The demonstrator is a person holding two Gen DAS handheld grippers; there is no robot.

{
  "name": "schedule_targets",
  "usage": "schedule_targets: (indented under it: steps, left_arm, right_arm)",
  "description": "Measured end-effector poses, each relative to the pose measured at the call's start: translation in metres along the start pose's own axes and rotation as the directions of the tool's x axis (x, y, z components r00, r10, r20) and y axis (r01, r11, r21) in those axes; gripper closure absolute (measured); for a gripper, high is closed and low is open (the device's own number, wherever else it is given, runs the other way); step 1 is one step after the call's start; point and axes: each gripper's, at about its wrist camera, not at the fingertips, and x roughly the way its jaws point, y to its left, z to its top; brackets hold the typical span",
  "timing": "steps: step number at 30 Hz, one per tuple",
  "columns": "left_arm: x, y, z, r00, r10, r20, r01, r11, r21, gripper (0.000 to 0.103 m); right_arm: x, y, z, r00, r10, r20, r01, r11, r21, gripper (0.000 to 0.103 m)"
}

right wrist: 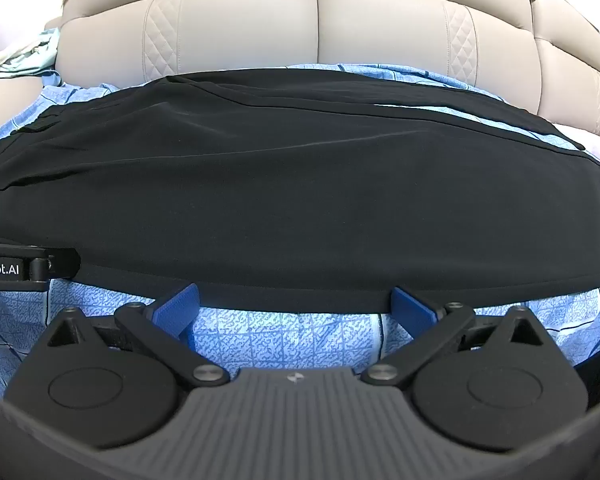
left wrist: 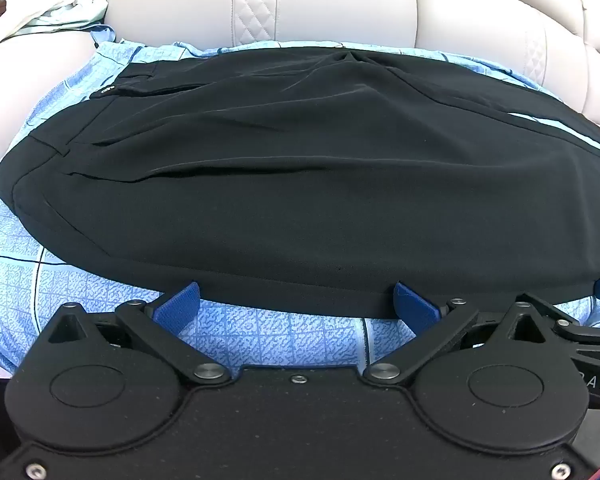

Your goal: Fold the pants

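Black fabric pants (left wrist: 300, 184), spread flat on blue patterned bedsheet (left wrist: 268, 340); near hem approached by left gripper (left wrist: 296, 304) and right gripper (right wrist: 296, 306), jaws wide open, nothing gripped; pinching judged next.

I'm working in a home bedroom: beyond my fingers, a padded beige leather headboard (right wrist: 316, 24) rises behind a blue patterned bedsheet (right wrist: 292, 340).

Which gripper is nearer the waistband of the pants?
Left. The left gripper sits open at the near edge of the pants, close to the waistband; the right gripper is open further along the leg.
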Motion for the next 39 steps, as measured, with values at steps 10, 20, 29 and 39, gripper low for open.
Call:
schedule_targets:
  steps: [10, 20, 29, 39]
  left_arm:
    - [0.000, 0.000, 0.000, 1.000, 0.003, 0.000, -0.003, 1.000, 0.003, 0.000]
    - [-0.005, -0.001, 0.003, 0.999, 0.006, -0.038, -0.006, 1.000, 0.005, 0.000]
    - [-0.050, -0.008, 0.005, 1.000, 0.009, 0.013, -0.010, 0.999, 0.051, 0.000]
    - [-0.095, -0.009, 0.010, 0.998, -0.058, 0.025, 0.058, 0.998, 0.018, 0.000]
  right_arm:
    - [0.000, 0.000, 0.000, 1.000, 0.000, 0.003, 0.000, 1.000, 0.000, 0.000]
    - [-0.003, 0.000, 0.002, 1.000, -0.008, -0.028, 0.009, 0.999, 0.039, 0.000]
    - [-0.027, 0.003, 0.014, 0.997, -0.063, -0.035, 0.064, 0.998, 0.017, 0.000]
    - [-0.067, -0.003, 0.030, 0.997, -0.067, -0.022, 0.068, 0.997, 0.040, 0.000]
